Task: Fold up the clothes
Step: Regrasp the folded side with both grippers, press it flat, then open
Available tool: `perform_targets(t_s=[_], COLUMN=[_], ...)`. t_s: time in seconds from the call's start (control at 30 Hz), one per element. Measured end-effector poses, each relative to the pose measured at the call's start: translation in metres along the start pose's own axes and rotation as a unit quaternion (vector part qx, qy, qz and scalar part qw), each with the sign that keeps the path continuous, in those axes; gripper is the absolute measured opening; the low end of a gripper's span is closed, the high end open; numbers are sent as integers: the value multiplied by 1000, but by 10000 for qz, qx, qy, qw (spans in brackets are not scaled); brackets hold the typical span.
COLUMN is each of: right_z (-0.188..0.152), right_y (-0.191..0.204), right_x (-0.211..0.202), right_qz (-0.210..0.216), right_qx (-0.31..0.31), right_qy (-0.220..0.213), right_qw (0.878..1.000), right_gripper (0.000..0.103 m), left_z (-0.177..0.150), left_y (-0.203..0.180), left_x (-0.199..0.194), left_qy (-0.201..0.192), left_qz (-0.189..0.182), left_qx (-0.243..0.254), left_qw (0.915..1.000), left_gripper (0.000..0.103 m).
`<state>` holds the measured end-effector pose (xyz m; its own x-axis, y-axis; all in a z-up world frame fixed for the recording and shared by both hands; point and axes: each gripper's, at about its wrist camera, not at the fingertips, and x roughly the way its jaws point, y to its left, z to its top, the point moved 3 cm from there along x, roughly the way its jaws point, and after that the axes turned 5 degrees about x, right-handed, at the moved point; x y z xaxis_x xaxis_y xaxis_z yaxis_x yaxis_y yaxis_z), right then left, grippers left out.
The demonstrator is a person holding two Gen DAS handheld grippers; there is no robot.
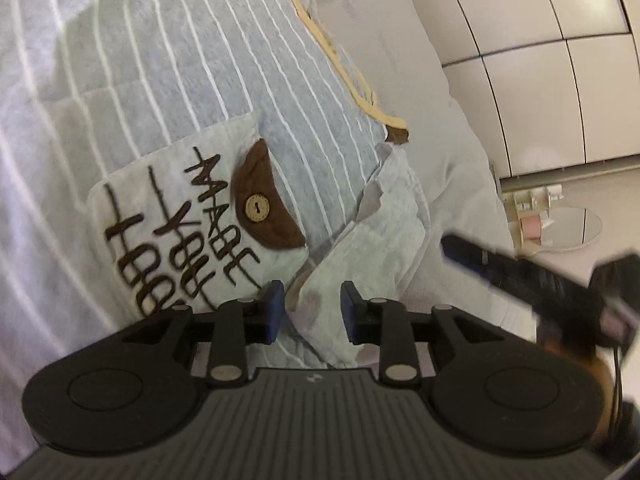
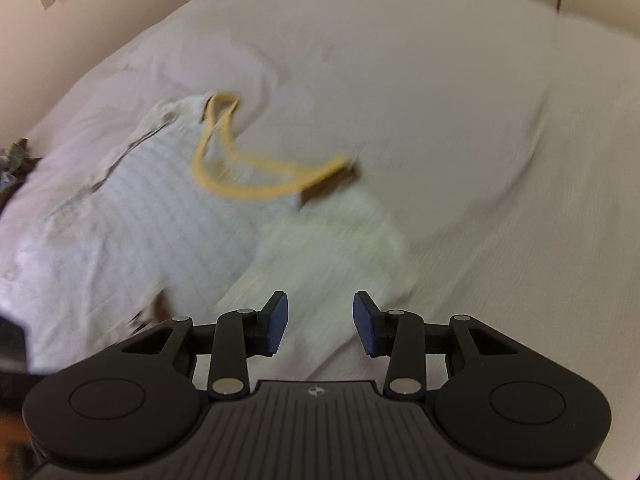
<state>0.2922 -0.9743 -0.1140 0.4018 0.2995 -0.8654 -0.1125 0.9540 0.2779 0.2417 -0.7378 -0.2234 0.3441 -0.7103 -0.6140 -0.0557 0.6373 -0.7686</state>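
while both tongs gape wide, left gripper (image 1: 312,306) over sleeve fabric, striped shirt (image 1: 208,92) spread on the white bed (image 2: 460,120); pocket (image 1: 176,216) lettering brown, upside down, unreadable; right gripper (image 2: 320,320) above it, empty

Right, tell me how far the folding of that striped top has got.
Barely begun. The striped top lies spread on the white bed cover, pocket and yellow neckline showing; no finished fold is visible. In hand: nothing. The left gripper is open over a bunched edge of the fabric, and the right gripper is open above it. Every fold seems left to do.
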Motion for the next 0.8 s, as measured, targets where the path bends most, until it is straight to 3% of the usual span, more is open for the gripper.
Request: perform_targets(t_s=[0.13,0.2,0.27,0.47,0.6,0.7,0.8], right_z=[-47,-66,-72,-90,-77,-55,-23], right_y=[12,19,20,23,11,2,-2], right_x=[11,20,20,18,-2,-4,8], right_qz=[379,513,471,346,273,313,366], right_qx=[589,823,852,941,1017,978,790], right_qy=[321,434,513,740,263,-136,-434], right_qw=[9970,9943,9939,9922,9941,9946,9953], right_gripper=[39,20,12,16,16,16,16], left_z=[10,15,20,33,44,44,38], left_y=[-2,-3,-1,-30,-65,-78,-71], left_x=[7,8,6,-11,-8,11,25], left_qy=[140,170,142,64,-5,268,469], left_qz=[99,147,238,379,111,-95,35], left_qx=[329,511,600,1566,2263,2558,2618], left_qw=[9993,9984,9978,9869,9740,9663,9640], left_gripper=[16,6,6,5,5,6,6])
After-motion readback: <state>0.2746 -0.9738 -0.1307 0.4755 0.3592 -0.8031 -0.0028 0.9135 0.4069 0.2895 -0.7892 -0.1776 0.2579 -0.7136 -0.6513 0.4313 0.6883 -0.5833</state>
